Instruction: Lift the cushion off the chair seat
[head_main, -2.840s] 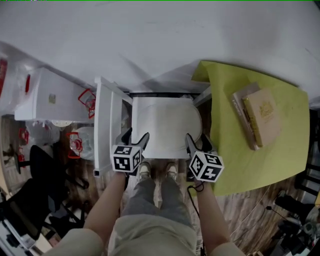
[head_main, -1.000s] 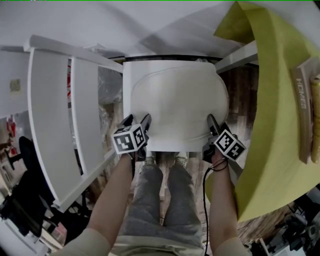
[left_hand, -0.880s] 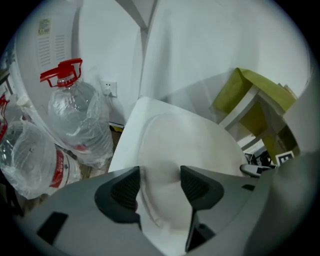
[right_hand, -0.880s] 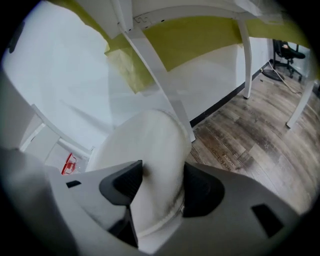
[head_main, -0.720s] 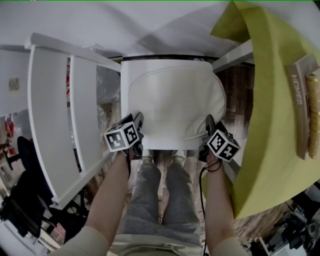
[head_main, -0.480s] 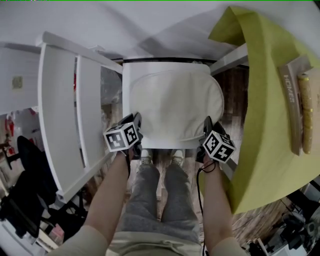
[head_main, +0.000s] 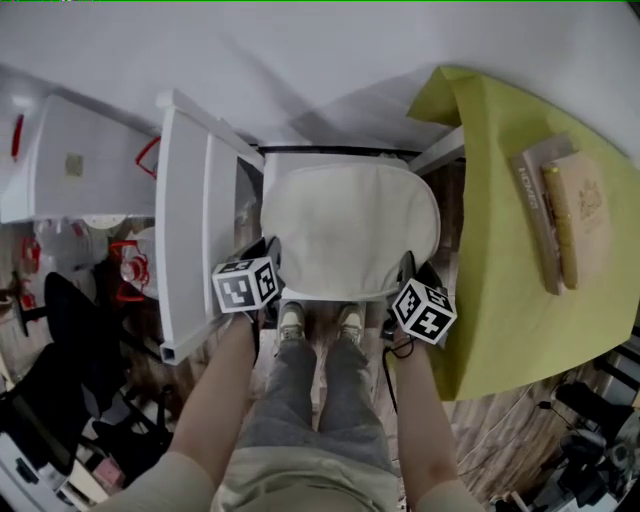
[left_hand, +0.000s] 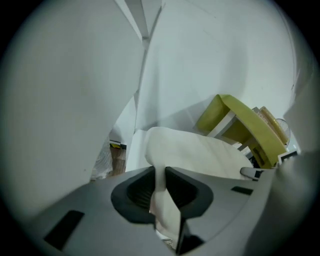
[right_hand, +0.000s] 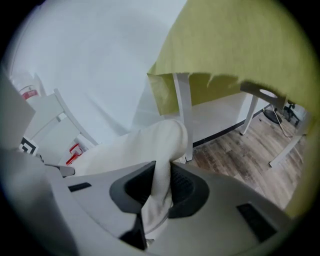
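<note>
A cream-white cushion lies over the white chair seat, and its front edge is raised off the seat. My left gripper is shut on the cushion's front left corner. In the left gripper view the fabric is pinched between the dark pads. My right gripper is shut on the front right corner, and the cushion hangs folded through its jaws in the right gripper view. The jaws of both grippers have just been closing on the cushion edge.
A white slatted rack stands close on the chair's left. A table under a yellow-green cloth carries books on the right. A white wall is behind the chair. The person's shoes are just in front of the seat.
Both grippers went from open at the cushion's front corners to shut on them. They have risen toward the camera, and the cushion's front edge has come up with them.
</note>
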